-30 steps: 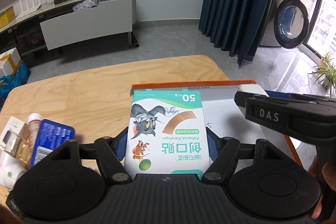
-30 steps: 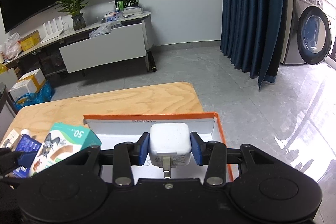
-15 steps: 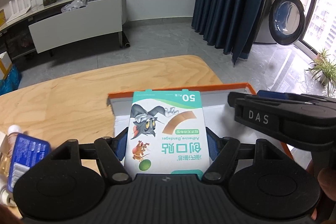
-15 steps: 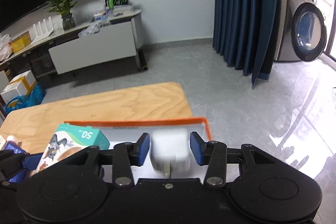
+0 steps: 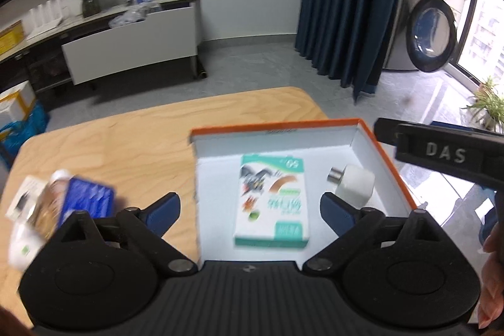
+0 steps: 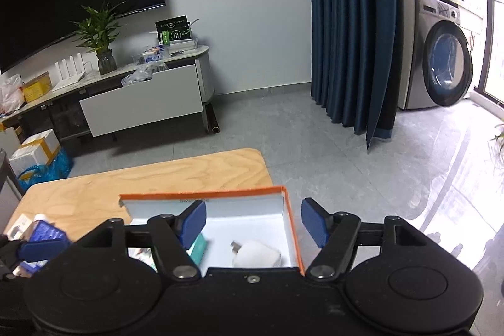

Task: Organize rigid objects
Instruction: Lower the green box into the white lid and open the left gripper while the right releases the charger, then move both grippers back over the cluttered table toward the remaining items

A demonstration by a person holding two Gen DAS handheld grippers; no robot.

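Observation:
An orange-rimmed white box (image 5: 368,134) (image 6: 201,195) sits on the wooden table. Inside it lie a teal bandage box (image 5: 272,197) (image 6: 197,247) flat on the floor and a white charger plug (image 5: 354,186) (image 6: 256,254) at its right. My left gripper (image 5: 250,210) hangs above the box, its jaws opening wide with nothing pressed between them. My right gripper (image 6: 253,222) is above the box's right end, jaws opening, and the plug lies free below them. The right gripper's black body (image 5: 441,151) shows at the right of the left wrist view.
Left of the box, near the table's left edge, lie a blue packet (image 5: 86,200) (image 6: 44,233), a small bottle (image 5: 50,194) and a white carton (image 5: 23,197). A hand (image 5: 493,273) shows at the right edge. Beyond the table are grey floor, a TV cabinet and a washing machine.
Both grippers went from shut to open. The bandage box left the left jaws and the plug left the right jaws; both now lie in the orange box. Both grippers pulled back and up.

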